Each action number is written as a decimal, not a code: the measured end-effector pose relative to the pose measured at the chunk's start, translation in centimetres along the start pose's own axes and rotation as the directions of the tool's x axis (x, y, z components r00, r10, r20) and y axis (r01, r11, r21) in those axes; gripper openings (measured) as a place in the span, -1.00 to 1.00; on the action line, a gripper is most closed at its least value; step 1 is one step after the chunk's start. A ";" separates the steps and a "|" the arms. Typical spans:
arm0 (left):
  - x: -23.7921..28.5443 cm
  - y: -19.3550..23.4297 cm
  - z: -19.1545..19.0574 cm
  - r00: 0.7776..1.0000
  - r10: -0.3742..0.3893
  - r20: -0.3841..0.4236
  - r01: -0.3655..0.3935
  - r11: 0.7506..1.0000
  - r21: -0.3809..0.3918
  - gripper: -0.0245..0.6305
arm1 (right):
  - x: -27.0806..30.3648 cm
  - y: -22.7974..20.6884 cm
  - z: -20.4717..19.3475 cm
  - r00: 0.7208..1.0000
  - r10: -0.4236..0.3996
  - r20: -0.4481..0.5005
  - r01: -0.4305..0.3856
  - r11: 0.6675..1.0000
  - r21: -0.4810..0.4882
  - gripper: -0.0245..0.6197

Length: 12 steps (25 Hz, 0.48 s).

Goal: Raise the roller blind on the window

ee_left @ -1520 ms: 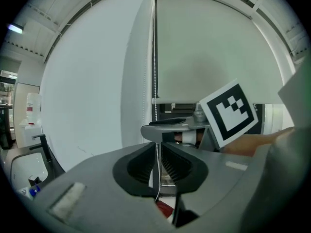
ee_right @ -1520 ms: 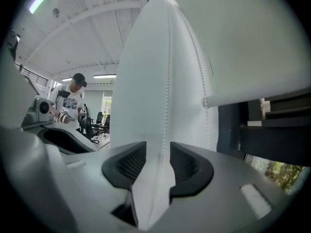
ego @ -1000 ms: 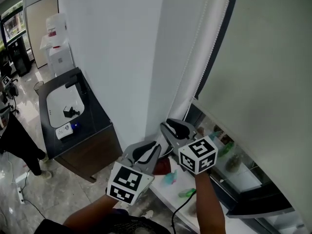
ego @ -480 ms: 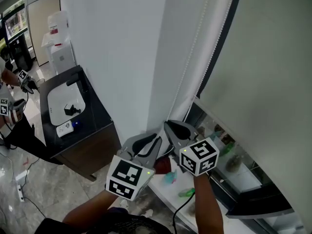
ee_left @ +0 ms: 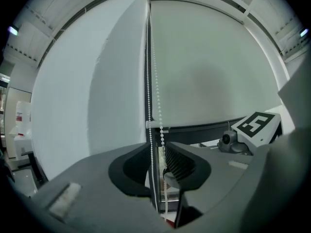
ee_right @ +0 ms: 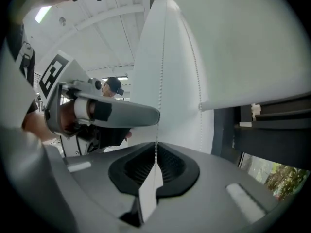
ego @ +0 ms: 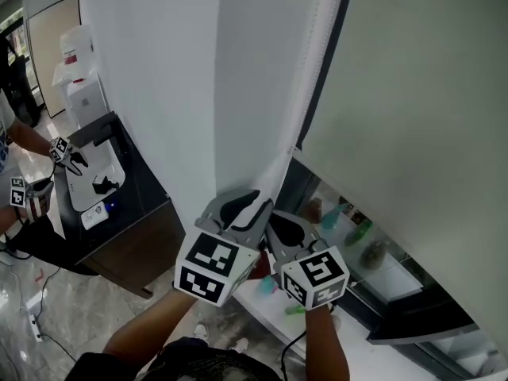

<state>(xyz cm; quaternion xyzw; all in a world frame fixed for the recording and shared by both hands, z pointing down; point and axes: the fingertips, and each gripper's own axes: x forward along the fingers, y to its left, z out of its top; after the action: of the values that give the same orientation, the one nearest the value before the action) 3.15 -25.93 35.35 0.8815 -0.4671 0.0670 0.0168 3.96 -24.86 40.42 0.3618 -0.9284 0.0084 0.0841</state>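
Observation:
The pale roller blind [ego: 413, 94] covers most of the window. Its white bead chain [ego: 311, 62] hangs along the dark frame beside the wall. My left gripper [ego: 238, 206] is the higher one; its jaws have just been opening, and both chain strands [ee_left: 155, 81] run loose between the fingers [ee_left: 182, 161]. Just below and to the right, my right gripper [ego: 279, 227] is shut on one strand of the chain [ee_right: 160, 81], which runs down into its closed jaws [ee_right: 155, 166]. The left gripper's jaw [ee_right: 116, 113] shows at the left of the right gripper view.
A white wall [ego: 159, 78] stands left of the window. Below it is a dark counter [ego: 151, 181] with a white basin. Another person with grippers [ego: 32, 189] is at the far left. Bottles and small items line the window sill [ego: 349, 228].
My left gripper has risen above the right one and its jaws stand wider. The right gripper has slid down and left along the chain.

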 end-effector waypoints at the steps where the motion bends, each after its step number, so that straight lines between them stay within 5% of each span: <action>1: 0.3 -0.3 0.3 1.000 -0.015 0.002 0.015 1.000 0.001 -0.61 | -0.3 -0.1 0.0 1.000 -0.007 -0.002 0.007 1.000 0.002 -0.86; 9: 1.4 -2.1 2.2 0.994 -0.100 0.043 0.099 0.994 0.037 -0.59 | -1.4 -0.7 -0.3 0.999 -0.042 -0.008 0.042 0.999 0.007 -0.86; 12: 1.4 -1.9 2.1 0.995 -0.089 0.040 0.088 0.995 0.040 -0.83 | -1.5 -0.8 -0.3 0.999 -0.047 -0.008 0.047 0.999 0.005 -0.86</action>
<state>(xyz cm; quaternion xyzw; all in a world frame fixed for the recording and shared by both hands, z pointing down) 5.77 -26.22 33.55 0.9027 -0.4265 0.0566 -0.0068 5.65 -24.39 40.43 0.3835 -0.9194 0.0103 0.0869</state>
